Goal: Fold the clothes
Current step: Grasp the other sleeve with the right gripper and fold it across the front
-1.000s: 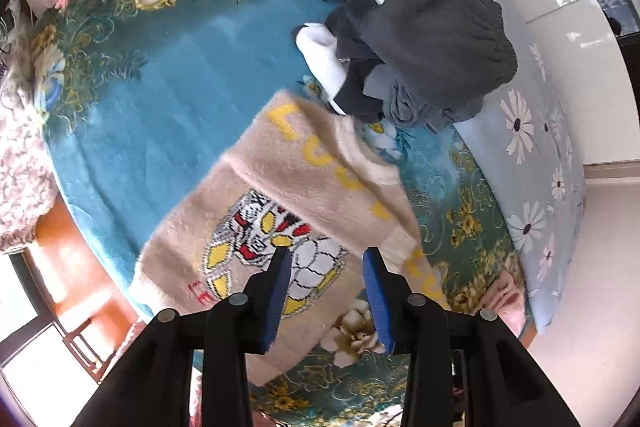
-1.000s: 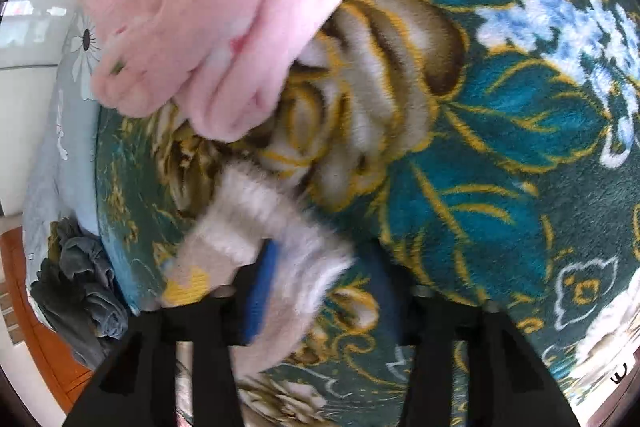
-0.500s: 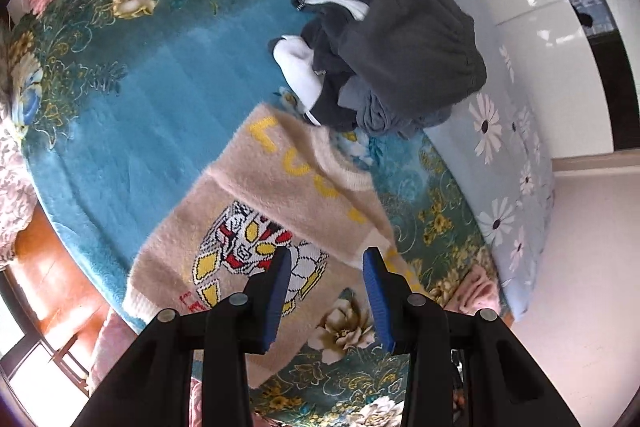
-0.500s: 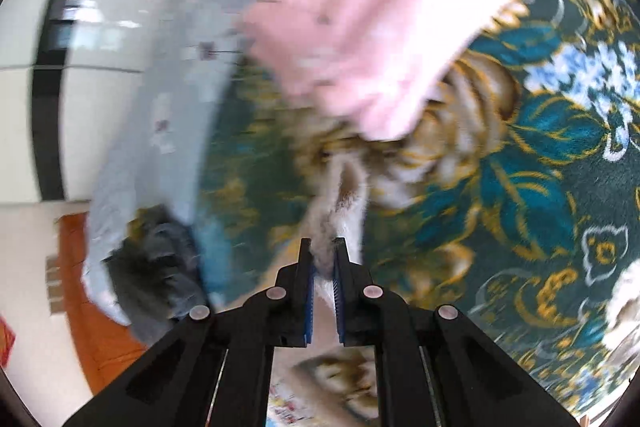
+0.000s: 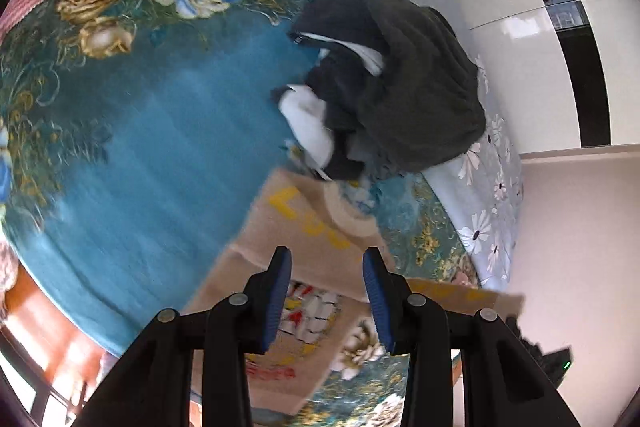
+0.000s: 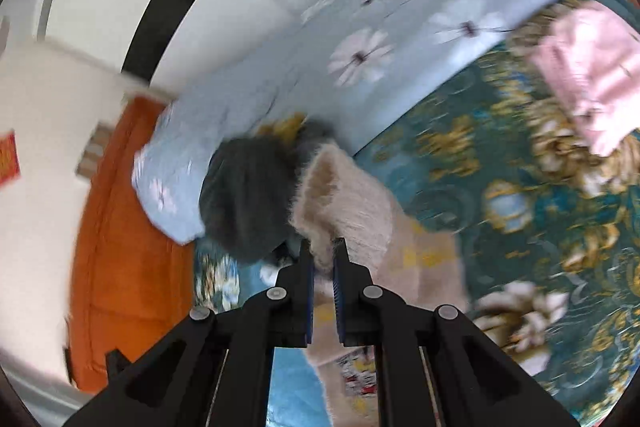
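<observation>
A beige fuzzy sweater with yellow letters and a cartoon print lies on the teal floral blanket. My left gripper is open and empty, hovering above the sweater's chest. My right gripper is shut on the sweater's sleeve and holds it lifted off the blanket, toward the sweater's body. In the left wrist view the raised sleeve stretches to the right.
A pile of dark grey clothes with a white piece sits just beyond the sweater, also in the right wrist view. A pink garment lies at the right. A light blue daisy quilt borders the blanket, by a white wall.
My right gripper closed on the sleeve, lifted it off the blanket and swung it toward the sweater's body. My left gripper stayed open and drifted over the sweater.
</observation>
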